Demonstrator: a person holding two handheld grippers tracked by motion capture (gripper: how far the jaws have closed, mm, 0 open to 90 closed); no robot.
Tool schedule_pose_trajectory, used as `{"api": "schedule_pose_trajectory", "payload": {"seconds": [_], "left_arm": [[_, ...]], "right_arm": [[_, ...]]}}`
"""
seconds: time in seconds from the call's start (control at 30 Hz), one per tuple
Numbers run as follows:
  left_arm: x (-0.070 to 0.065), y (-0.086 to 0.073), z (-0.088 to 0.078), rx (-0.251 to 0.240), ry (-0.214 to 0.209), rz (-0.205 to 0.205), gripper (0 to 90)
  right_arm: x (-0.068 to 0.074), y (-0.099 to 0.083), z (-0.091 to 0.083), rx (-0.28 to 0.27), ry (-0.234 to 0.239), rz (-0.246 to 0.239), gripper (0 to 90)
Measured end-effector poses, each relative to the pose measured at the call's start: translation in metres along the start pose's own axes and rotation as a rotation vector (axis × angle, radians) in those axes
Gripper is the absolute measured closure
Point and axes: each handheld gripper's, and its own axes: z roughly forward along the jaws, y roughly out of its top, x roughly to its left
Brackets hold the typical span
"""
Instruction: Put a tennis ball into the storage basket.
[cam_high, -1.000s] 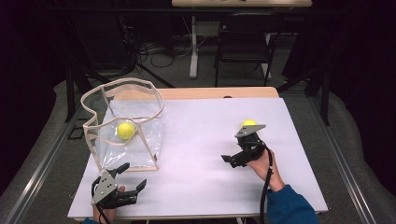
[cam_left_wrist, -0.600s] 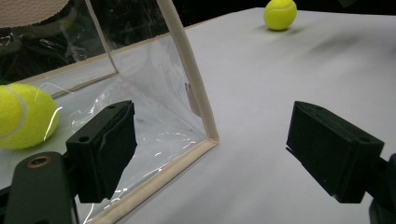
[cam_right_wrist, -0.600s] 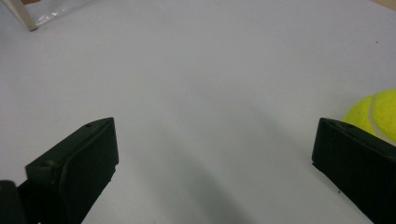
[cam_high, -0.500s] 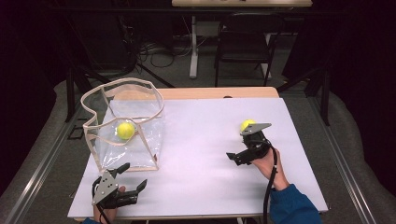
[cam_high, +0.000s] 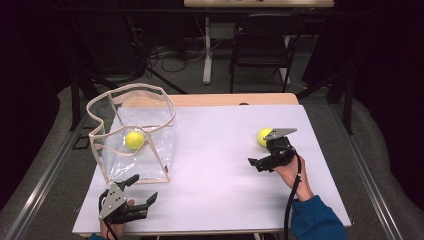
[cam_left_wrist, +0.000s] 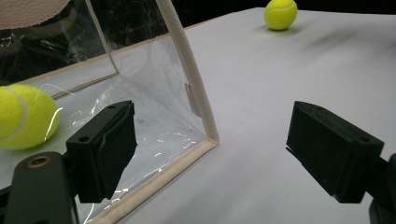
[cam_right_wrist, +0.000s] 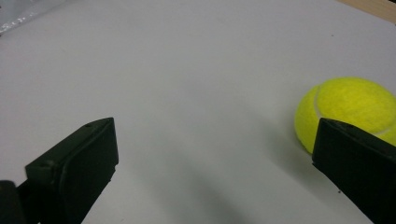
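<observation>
The left gripper (cam_high: 134, 192) sits low at the near left, held in the person's left hand (cam_high: 114, 225), of which little shows beyond the fingers wrapped under the body. Its two black jaws stand wide apart and point up and to the right in the high view, with its grey three-cornered plate on top. In the left gripper view the pads (cam_left_wrist: 105, 144) face each other across a broad gap with nothing between them. The right gripper (cam_high: 267, 150) is farther out on the right side, held by the right hand (cam_high: 290, 172), with a blue sleeve (cam_high: 315, 220) behind the wrist and the cable trailing back along the forearm. Its jaws are also spread wide, empty, and point to the left.
</observation>
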Motion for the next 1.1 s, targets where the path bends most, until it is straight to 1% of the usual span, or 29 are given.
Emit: {"api": "schedule_pose_trajectory", "payload": {"seconds": [0.07, 0.17, 0.27, 0.33, 0.53, 0.63, 0.73, 0.8, 0.87, 1.0, 1.1], "left_arm": [[0.000, 0.000, 0.000, 0.001, -0.001, -0.001, 15.8], [0.000, 0.000, 0.000, 0.002, -0.001, -0.004, 15.8], [0.000, -0.001, 0.001, 0.002, -0.003, -0.008, 15.8], [0.000, -0.001, 0.001, 0.002, -0.004, -0.007, 15.8], [0.000, -0.001, 0.001, 0.001, -0.003, -0.007, 15.8], [0.000, -0.001, 0.001, 0.004, -0.003, -0.007, 15.8], [0.000, -0.001, 0.001, 0.007, -0.002, 0.000, 15.8], [0.000, -0.001, 0.001, 0.004, -0.001, -0.004, 15.8], [0.001, -0.001, 0.000, 0.004, 0.002, -0.002, 15.8], [0.000, -0.001, 0.000, 0.001, 0.001, -0.003, 15.8], [0.000, -0.001, 0.000, 0.002, 0.001, -0.001, 15.8]], "right_arm": [[-0.004, 0.000, -0.001, 0.006, -0.005, 0.010, 0.0], [-0.011, -0.001, 0.000, -0.001, -0.019, 0.024, 0.0], [-0.018, -0.002, 0.001, -0.013, -0.041, 0.050, 0.0], [-0.022, -0.002, 0.001, -0.017, -0.045, 0.071, 0.0], [-0.034, 0.001, -0.001, -0.024, -0.075, 0.097, 0.0], [-0.040, 0.003, 0.001, -0.027, -0.079, 0.120, 0.0], [-0.046, 0.005, 0.005, -0.045, -0.082, 0.149, 0.0], [-0.049, 0.007, 0.008, -0.036, -0.082, 0.160, 0.0], [-0.052, 0.009, 0.011, -0.031, -0.089, 0.160, 0.0], [-0.058, 0.011, 0.015, -0.013, -0.101, 0.174, 0.0], [-0.061, 0.012, 0.020, 0.009, -0.124, 0.167, 0.0]]}}
